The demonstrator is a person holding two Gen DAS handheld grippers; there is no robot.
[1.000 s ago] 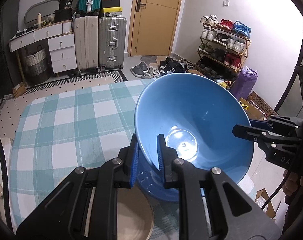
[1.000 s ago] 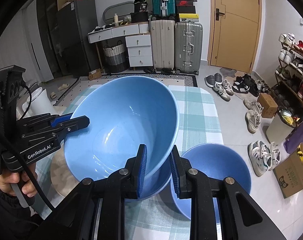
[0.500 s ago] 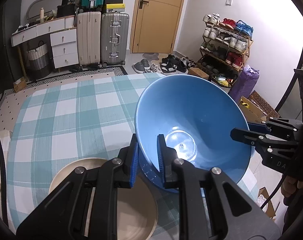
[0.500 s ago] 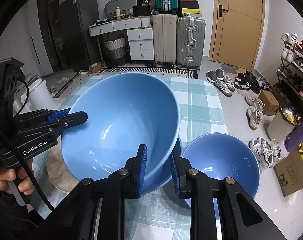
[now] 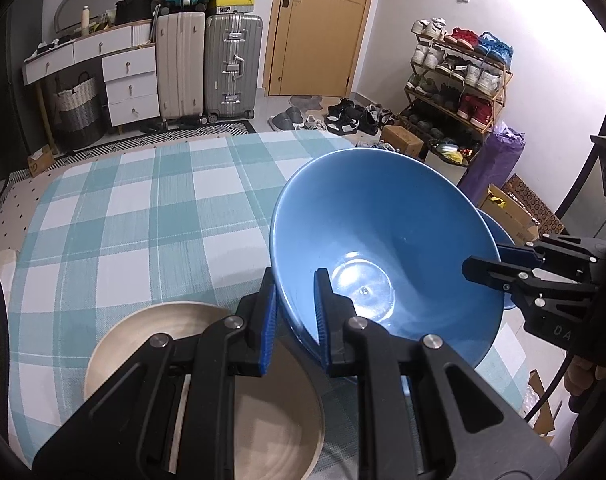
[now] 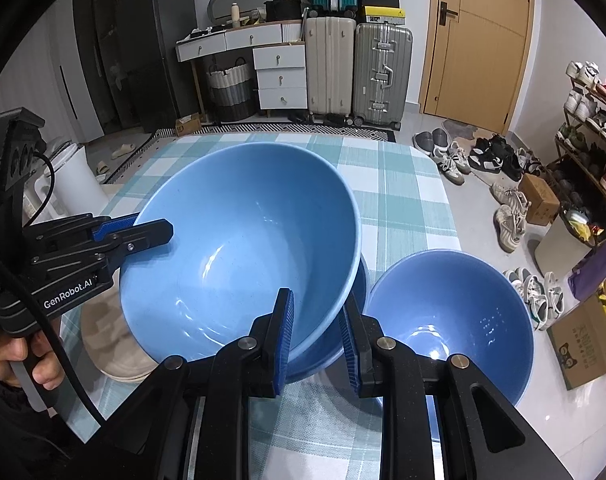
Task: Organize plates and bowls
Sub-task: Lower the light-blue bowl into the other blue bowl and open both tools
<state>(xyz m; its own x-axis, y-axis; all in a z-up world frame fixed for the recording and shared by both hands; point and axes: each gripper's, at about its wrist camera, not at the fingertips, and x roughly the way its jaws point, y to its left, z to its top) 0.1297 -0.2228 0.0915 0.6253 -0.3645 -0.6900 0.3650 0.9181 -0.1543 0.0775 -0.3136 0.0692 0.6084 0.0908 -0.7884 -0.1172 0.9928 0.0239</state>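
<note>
Above the checked bench, the big blue bowl hangs pinched at opposite rims by left claw and right claw: glazed, rigid, likely slippery and breakable.

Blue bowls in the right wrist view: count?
3. Top bowl, tilted; second bowl nested under it, mostly hidden; third bowl alone at right. More may hide underneath.
</note>
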